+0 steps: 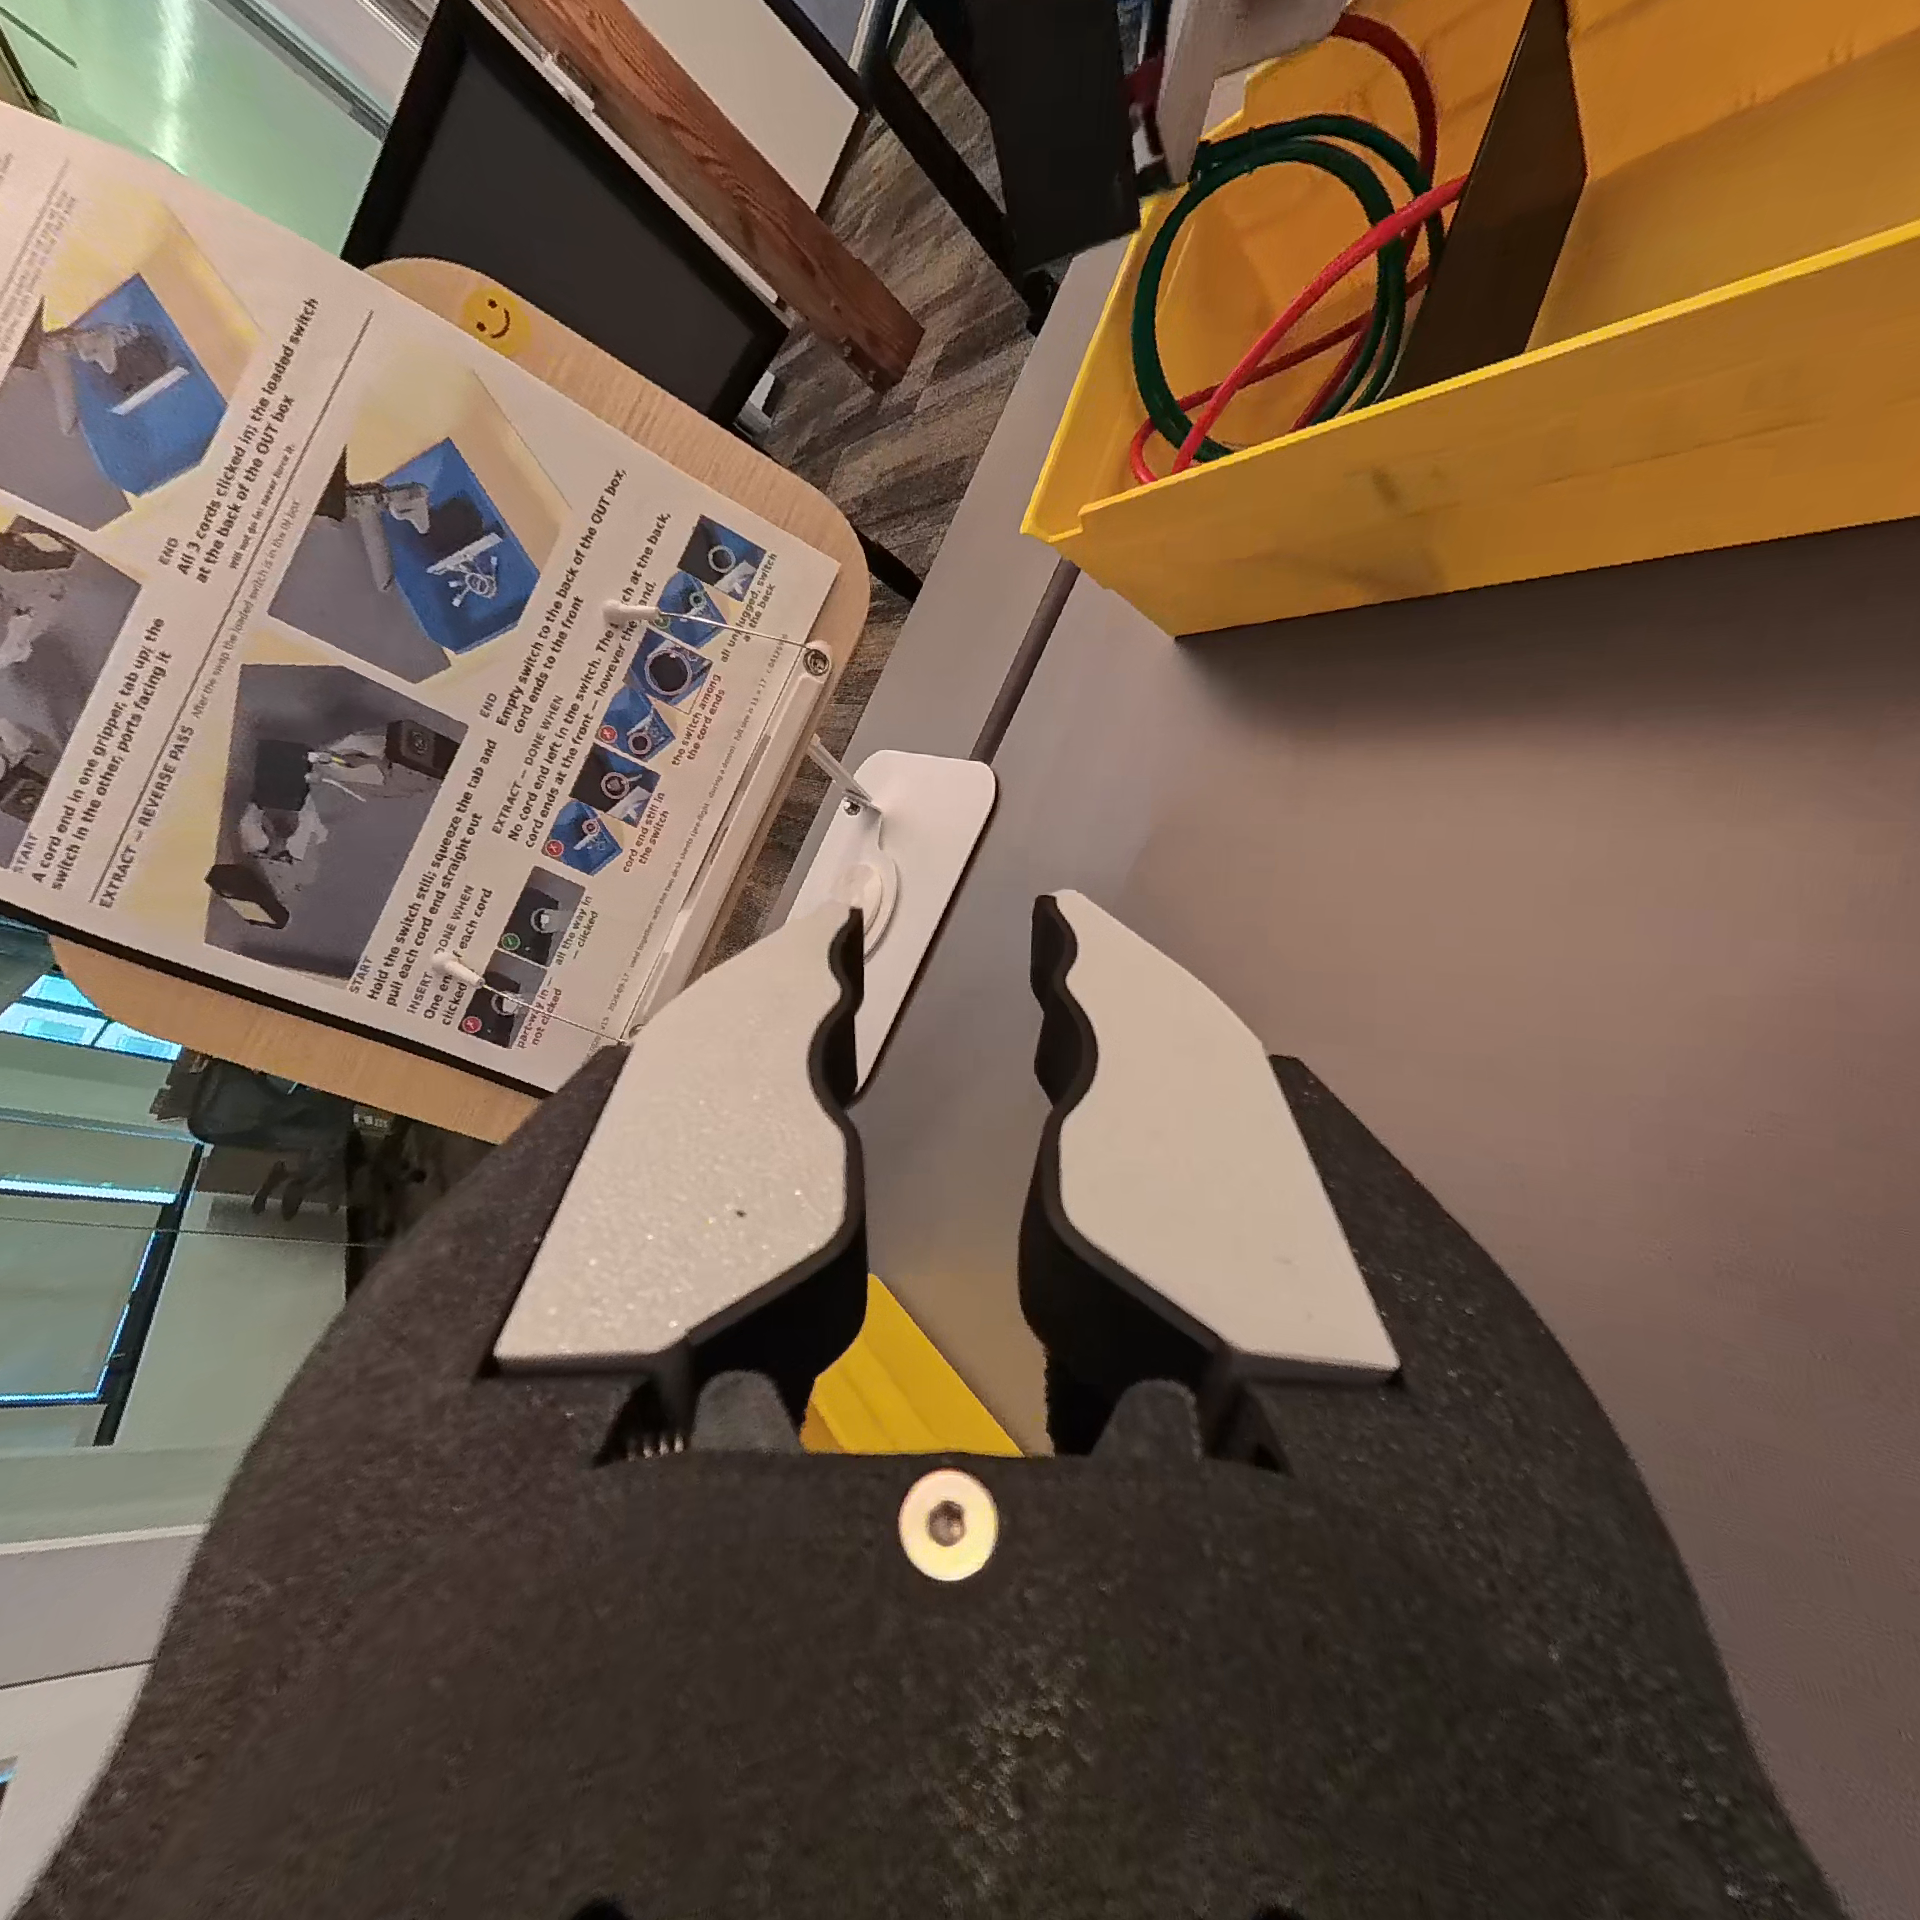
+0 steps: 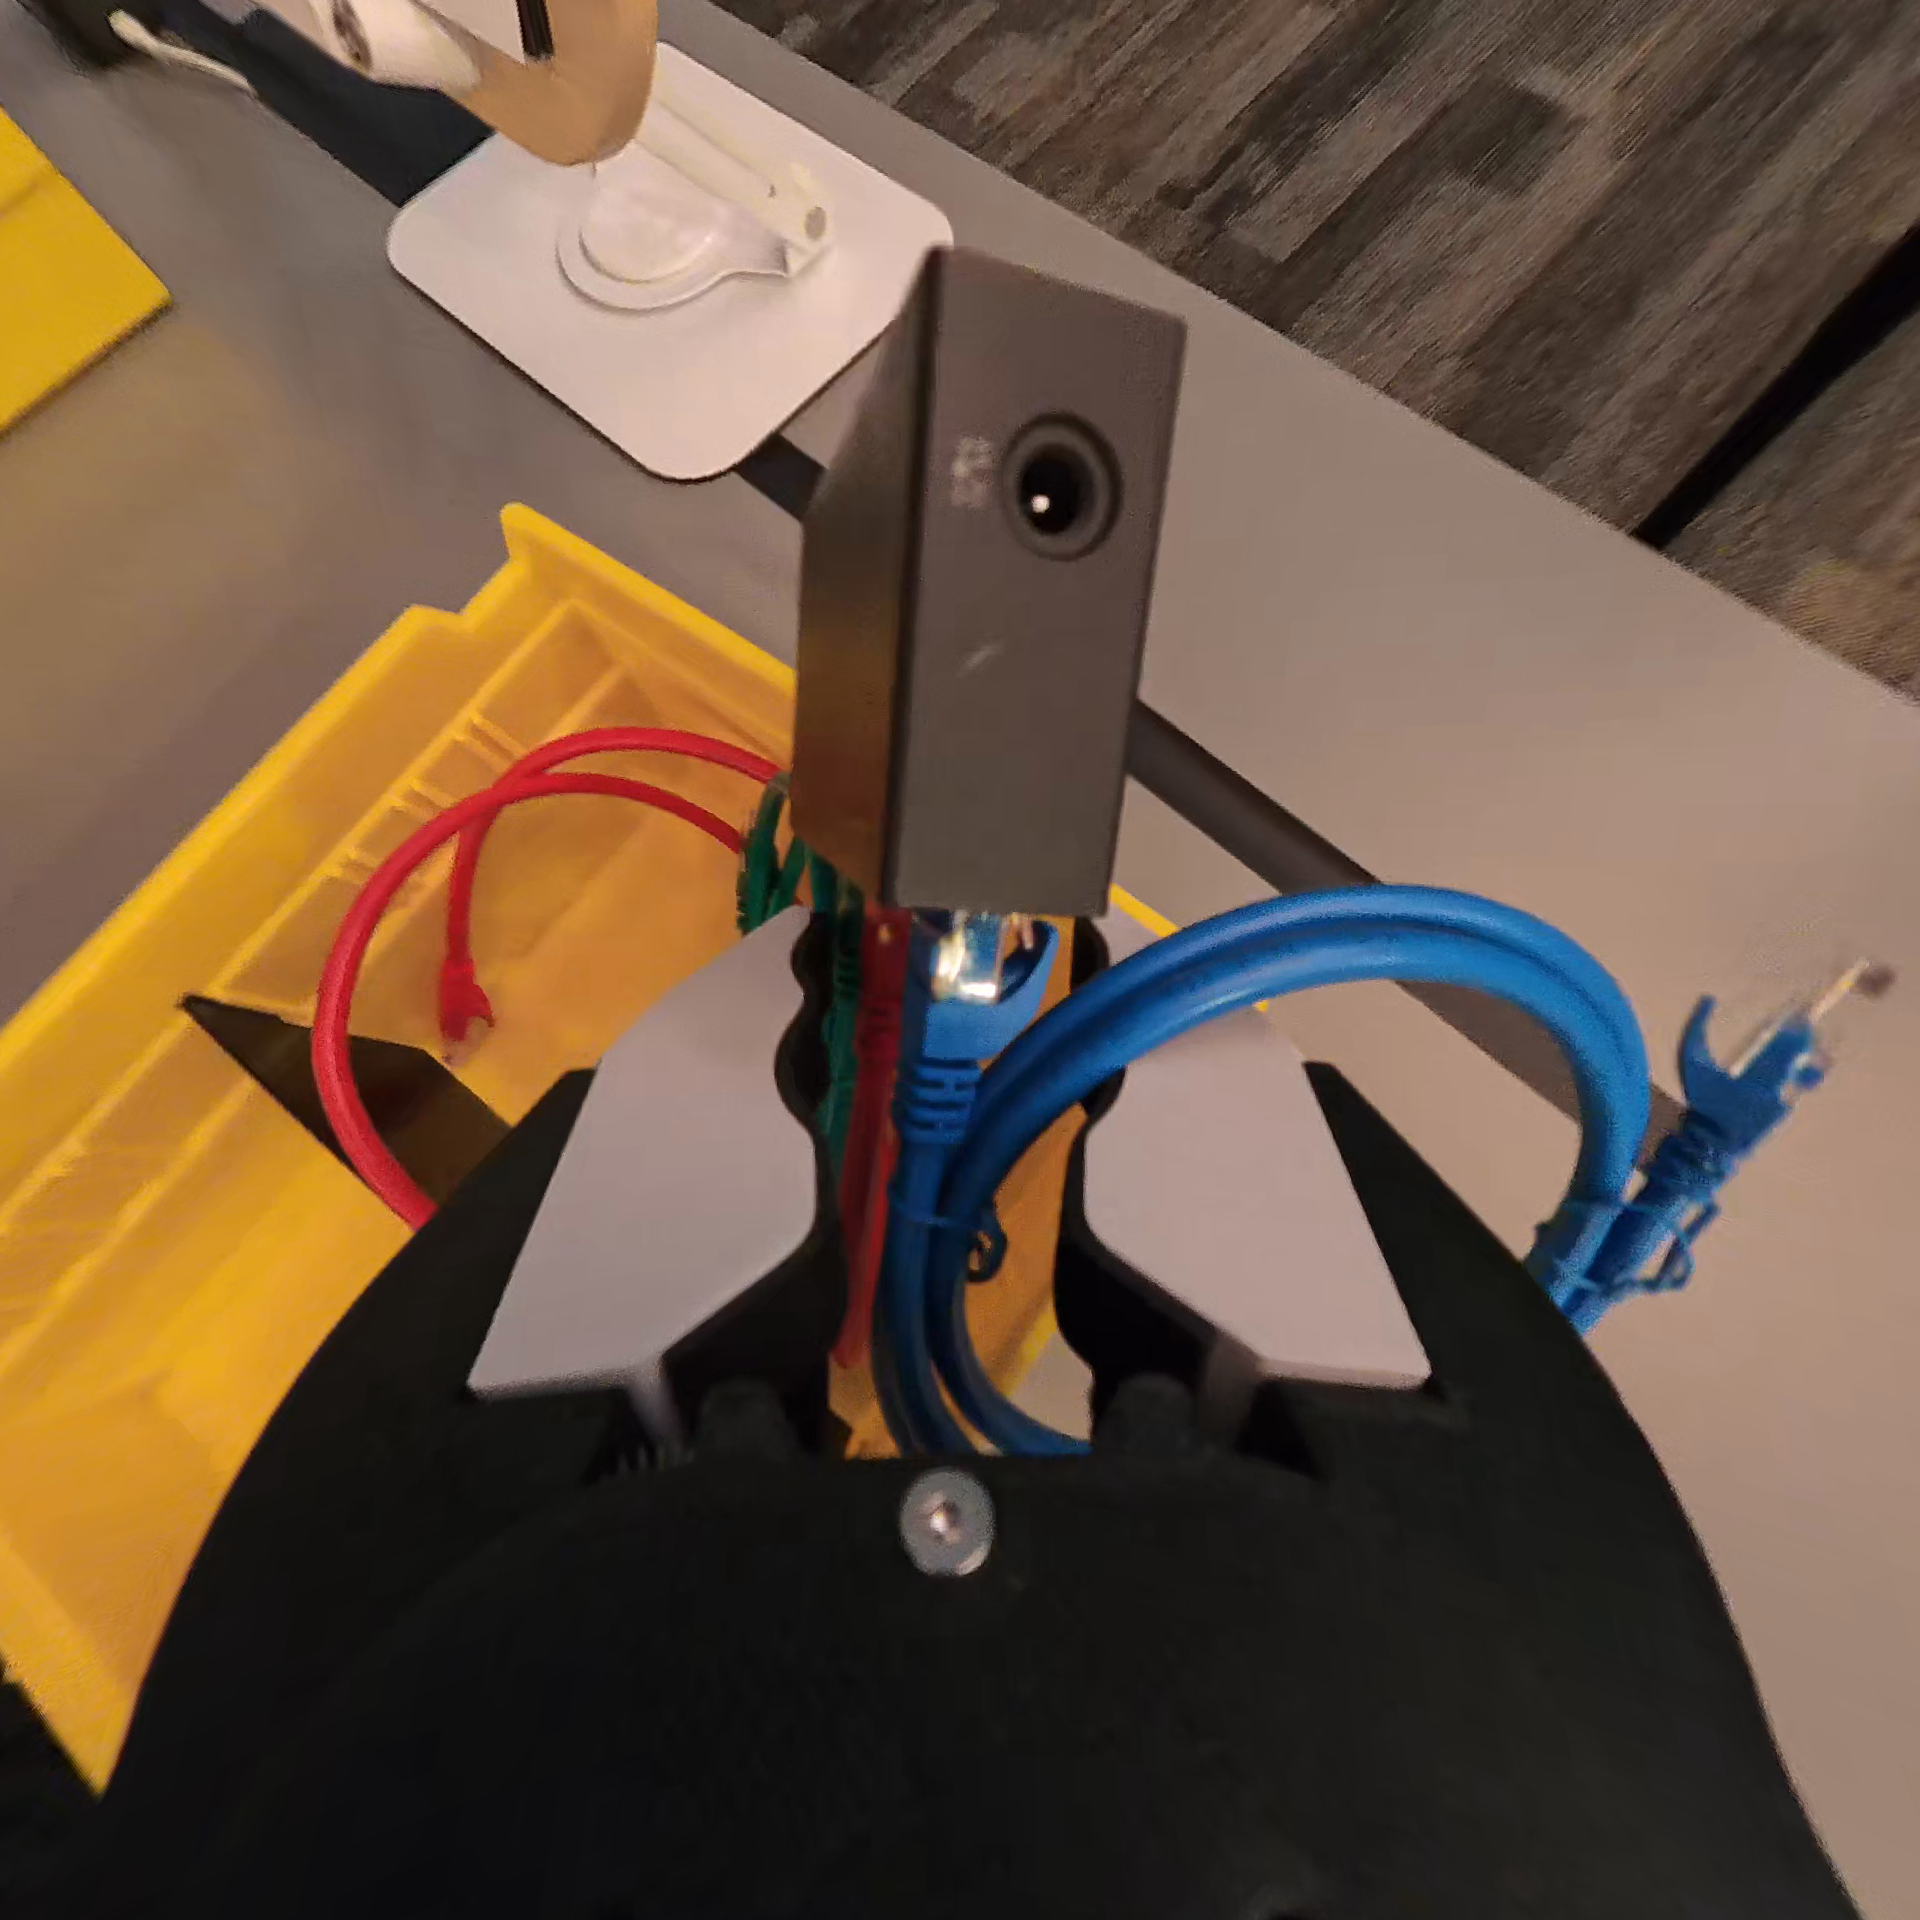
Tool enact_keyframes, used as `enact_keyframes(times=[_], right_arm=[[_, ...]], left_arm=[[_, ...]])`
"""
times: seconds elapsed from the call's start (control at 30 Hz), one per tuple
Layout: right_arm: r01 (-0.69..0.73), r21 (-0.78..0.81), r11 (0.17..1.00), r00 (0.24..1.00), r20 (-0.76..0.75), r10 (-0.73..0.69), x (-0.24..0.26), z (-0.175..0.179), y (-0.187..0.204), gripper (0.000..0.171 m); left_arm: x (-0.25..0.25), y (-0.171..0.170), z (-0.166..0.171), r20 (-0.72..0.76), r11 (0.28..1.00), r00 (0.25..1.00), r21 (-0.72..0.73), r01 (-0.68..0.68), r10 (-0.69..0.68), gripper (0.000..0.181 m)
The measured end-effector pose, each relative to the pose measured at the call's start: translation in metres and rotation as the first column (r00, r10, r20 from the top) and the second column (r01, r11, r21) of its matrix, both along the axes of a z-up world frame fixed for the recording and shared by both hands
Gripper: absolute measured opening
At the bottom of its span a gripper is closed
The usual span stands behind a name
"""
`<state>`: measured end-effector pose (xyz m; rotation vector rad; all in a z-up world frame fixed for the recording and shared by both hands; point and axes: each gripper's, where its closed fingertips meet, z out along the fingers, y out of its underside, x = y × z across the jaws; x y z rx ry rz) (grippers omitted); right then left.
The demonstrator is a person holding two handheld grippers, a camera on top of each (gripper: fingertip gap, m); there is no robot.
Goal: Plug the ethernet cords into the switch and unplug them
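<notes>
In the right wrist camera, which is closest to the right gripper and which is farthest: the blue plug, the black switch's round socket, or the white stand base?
1. Blue plug, right at the right gripper tips, entering the switch's underside.
2. Round socket, higher up on the black switch.
3. White stand base, beyond the switch, upper left on the table.

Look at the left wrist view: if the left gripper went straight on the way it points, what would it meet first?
Probably the white stand base at the grey table's edge, just beyond the open left gripper. Nothing lies between its fingers. Depth is unclear, so it might pass above the base.
</notes>
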<state>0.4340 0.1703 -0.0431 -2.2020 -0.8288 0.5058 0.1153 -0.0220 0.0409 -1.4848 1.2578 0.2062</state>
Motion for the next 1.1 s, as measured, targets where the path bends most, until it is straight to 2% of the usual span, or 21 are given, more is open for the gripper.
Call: enact_keyframes(times=[0.1, 0.2, 0.37, 0.47, 0.63, 0.73, 0.8, 0.97, 1.03, 1.1], right_arm=[[-0.035, 0.098, 0.995, 0.998, 0.052, 0.031, 0.001, 0.006, -0.005, 0.036], [-0.094, 0.199, 0.975, 0.99, 0.119, 0.071, -0.005, 0.011, -0.013, 0.036], [-0.127, 0.117, 0.985, 0.969, 0.226, 0.098, -0.013, 0.005, -0.036, 0.037], [-0.138, 0.111, 0.984, 0.946, 0.31, 0.098, -0.016, 0.006, -0.044, 0.031], [-0.274, 0.22, 0.936, 0.916, 0.355, 0.184, -0.042, 0.013, -0.058, 0.022], [-0.372, 0.247, 0.895, 0.896, 0.348, 0.276, -0.055, 0.012, -0.069, 0.017], [-0.405, 0.261, 0.876, 0.888, 0.342, 0.309, -0.058, 0.012, -0.071, 0.016], [-0.447, 0.288, 0.847, 0.878, 0.323, 0.353, -0.059, 0.01, -0.068, 0.013], [-0.46, 0.311, 0.831, 0.877, 0.304, 0.372, -0.06, 0.01, -0.07, 0.013], [-0.472, 0.335, 0.815, 0.875, 0.293, 0.386, -0.062, 0.01, -0.071, 0.013]], left_arm=[[0.0, 0.001, -0.002, -0.009, 1.0, 1.0, -0.003, -0.003, 0.003, 0.031], [0.0, 0.002, -0.005, -0.015, 1.0, 1.0, -0.009, -0.005, 0.005, 0.031], [0.003, 0.002, -0.008, -0.028, 1.0, 1.0, -0.014, -0.003, 0.003, 0.03], [0.008, 0.003, -0.011, -0.021, 1.0, 1.0, -0.016, -0.002, 0.002, 0.03], [0.035, 0.01, -0.015, 0.107, 0.997, 0.991, -0.008, 0.08, -0.078, 0.031], [0.076, 0.027, -0.004, 0.226, 0.979, 0.953, 0.004, 0.204, -0.199, 0.032], [0.105, 0.05, 0.004, 0.202, 0.968, 0.947, 0.022, 0.251, -0.25, 0.041], [0.187, 0.081, 0.034, 0.13, 0.9, 0.89, 0.045, 0.434, -0.436, 0.044], [0.215, 0.082, 0.031, 0.023, 0.87, 0.871, -0.017, 0.492, -0.492, 0.046], [0.231, 0.093, 0.021, -0.169, 0.875, 0.861, -0.019, 0.485, -0.48, 0.051]])
